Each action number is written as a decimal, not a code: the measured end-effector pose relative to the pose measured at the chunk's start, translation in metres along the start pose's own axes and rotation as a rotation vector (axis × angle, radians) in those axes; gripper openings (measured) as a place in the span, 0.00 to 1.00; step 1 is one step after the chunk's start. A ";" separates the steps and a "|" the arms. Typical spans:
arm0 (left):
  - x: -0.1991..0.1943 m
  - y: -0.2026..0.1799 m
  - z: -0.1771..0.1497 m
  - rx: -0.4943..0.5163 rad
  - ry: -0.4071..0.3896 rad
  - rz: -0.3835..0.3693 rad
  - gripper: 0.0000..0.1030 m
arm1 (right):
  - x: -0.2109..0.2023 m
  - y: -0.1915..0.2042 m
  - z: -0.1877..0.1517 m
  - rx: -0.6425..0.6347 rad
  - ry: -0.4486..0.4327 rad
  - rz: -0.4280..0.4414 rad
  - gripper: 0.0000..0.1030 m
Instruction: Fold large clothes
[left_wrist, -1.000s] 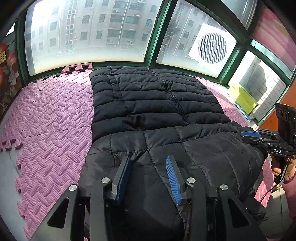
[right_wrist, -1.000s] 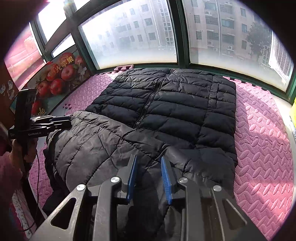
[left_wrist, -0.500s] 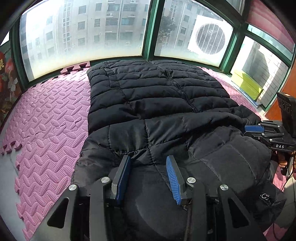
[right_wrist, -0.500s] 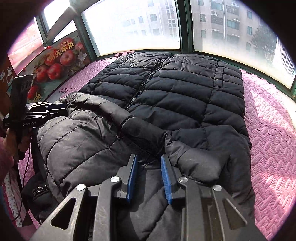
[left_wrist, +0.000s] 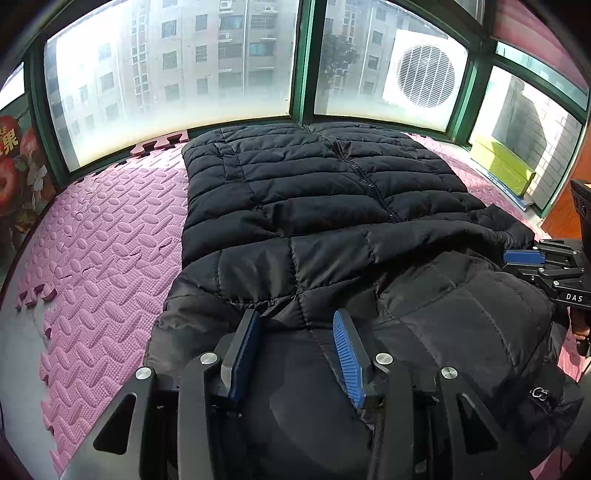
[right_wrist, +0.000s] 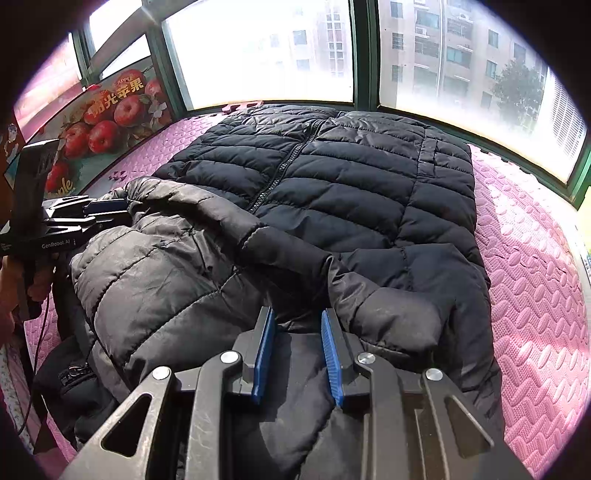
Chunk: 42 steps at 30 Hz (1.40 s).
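**A:** Where does the black puffer jacket (left_wrist: 317, 192) lie?

**B:** Spread zip-side up on a pink foam mat floor (left_wrist: 107, 236) beneath a green-framed bay window (left_wrist: 173, 66). Its near end is folded up over the body, forming a thick roll across the front of both views.

**A:** And the left tool (left_wrist: 295, 332)?

**B:** Its blue pads sit partly apart with a bunch of the folded near edge pinched between them, the fabric filling the gap.

**A:** The right tool (right_wrist: 297, 332)?

**B:** The same, with a narrower gap: dark quilted cloth is gripped between the pads, at the other corner of the fold. In the left view it shows at the far right edge, held in a hand (left_wrist: 580, 325), its tip against the jacket.

**A:** What else is in frame?

**B:** An apple-printed poster (right_wrist: 107, 114) against the left wall, an air-conditioning unit (left_wrist: 424, 74) outside the glass, and apartment blocks (left_wrist: 229, 48) beyond.
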<state>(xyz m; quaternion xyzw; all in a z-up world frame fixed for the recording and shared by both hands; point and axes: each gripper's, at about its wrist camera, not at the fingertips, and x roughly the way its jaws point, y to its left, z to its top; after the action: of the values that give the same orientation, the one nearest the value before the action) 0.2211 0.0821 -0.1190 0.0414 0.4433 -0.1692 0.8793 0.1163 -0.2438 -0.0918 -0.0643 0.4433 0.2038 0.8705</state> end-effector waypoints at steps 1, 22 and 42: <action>0.000 0.000 0.000 0.000 -0.002 0.002 0.45 | -0.001 0.001 -0.001 -0.002 -0.001 -0.004 0.28; -0.049 -0.038 0.001 0.045 -0.085 0.045 0.52 | -0.012 0.012 -0.014 -0.004 0.024 -0.086 0.29; -0.016 -0.117 -0.037 0.276 0.004 -0.006 0.52 | -0.002 0.056 -0.014 -0.168 0.030 -0.053 0.49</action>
<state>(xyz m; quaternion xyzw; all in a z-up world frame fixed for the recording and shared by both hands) 0.1449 -0.0153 -0.1195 0.1609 0.4178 -0.2311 0.8638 0.0819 -0.1973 -0.0952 -0.1517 0.4357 0.2162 0.8605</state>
